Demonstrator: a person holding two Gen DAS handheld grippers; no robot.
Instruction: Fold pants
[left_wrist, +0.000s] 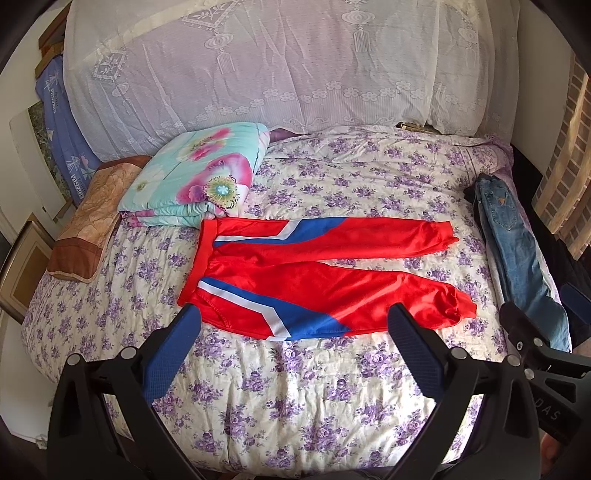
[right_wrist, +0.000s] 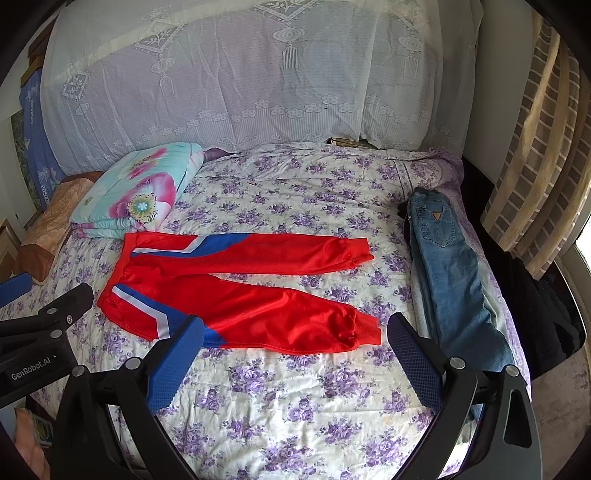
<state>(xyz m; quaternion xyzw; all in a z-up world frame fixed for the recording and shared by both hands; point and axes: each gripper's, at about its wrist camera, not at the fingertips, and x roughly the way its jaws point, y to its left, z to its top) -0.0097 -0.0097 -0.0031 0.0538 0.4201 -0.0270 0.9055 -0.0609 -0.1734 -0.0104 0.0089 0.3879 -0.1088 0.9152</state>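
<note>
Red pants (left_wrist: 317, 280) with blue and white stripes are lying flat across the middle of the bed (left_wrist: 295, 398), the waistband pointing left and the two legs stretching out to the right, slightly apart. The left gripper (left_wrist: 291, 325) is hovering over the near edge of the pants, its blue fingers (left_wrist: 173, 354) spread wide and holding nothing. The right gripper (right_wrist: 295, 332) is hanging above the near leg and its cuff, jaws likewise wide apart and empty. A folded flowered quilt (left_wrist: 199, 173) is sitting just beyond the waistband, touching it or nearly so, with a brown pillow (left_wrist: 88, 225) lying beside it at the left edge. Blue jeans (right_wrist: 450, 273) are lying along the right side of the bed, well apart from the red pair. A white lace cloth (left_wrist: 280, 62) is hanging behind the bed.
</note>
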